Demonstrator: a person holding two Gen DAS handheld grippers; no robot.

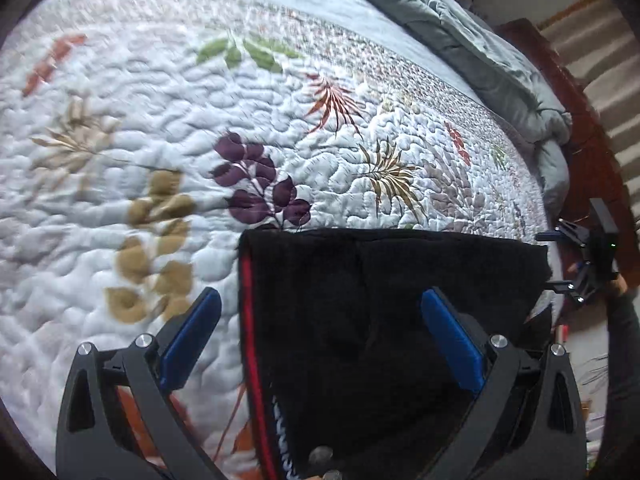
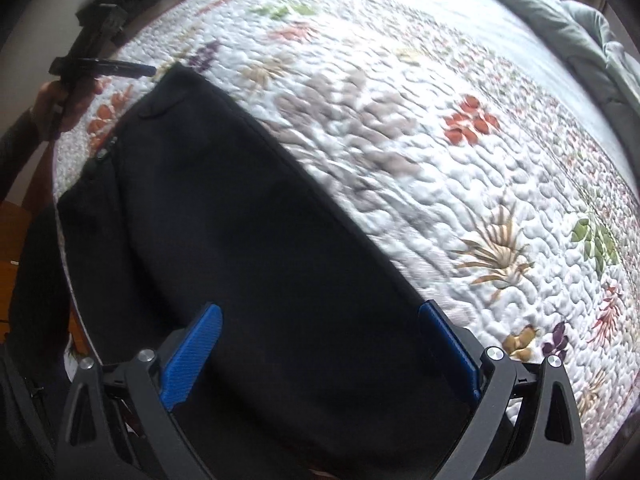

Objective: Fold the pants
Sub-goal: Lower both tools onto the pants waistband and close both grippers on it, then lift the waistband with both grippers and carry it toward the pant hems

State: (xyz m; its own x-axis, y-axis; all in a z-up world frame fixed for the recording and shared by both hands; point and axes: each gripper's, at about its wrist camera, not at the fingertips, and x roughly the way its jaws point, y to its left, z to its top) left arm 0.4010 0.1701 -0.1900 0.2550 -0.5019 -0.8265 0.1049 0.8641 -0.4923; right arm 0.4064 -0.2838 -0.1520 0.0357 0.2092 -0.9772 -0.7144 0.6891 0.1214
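Note:
Black pants (image 1: pixel 380 300) with a red side stripe (image 1: pixel 248 320) lie flat on a quilted bedspread, folded into a compact block. My left gripper (image 1: pixel 320 300) hovers open over their left edge, one blue pad above the quilt and the other above the cloth. In the right wrist view the pants (image 2: pixel 240 220) stretch away as a long dark band, and my right gripper (image 2: pixel 320 314) is open above their near end, holding nothing. The right gripper (image 1: pixel 580 264) also shows at the far right of the left wrist view; the left gripper (image 2: pixel 100 66) shows at the top left of the right wrist view.
The white quilt (image 1: pixel 140 120) with printed leaves covers the bed. A grey-green duvet (image 1: pixel 480 52) is bunched along the far edge. Wooden floor (image 2: pixel 16 232) and a person's hand (image 2: pixel 52 100) show at the left of the right wrist view.

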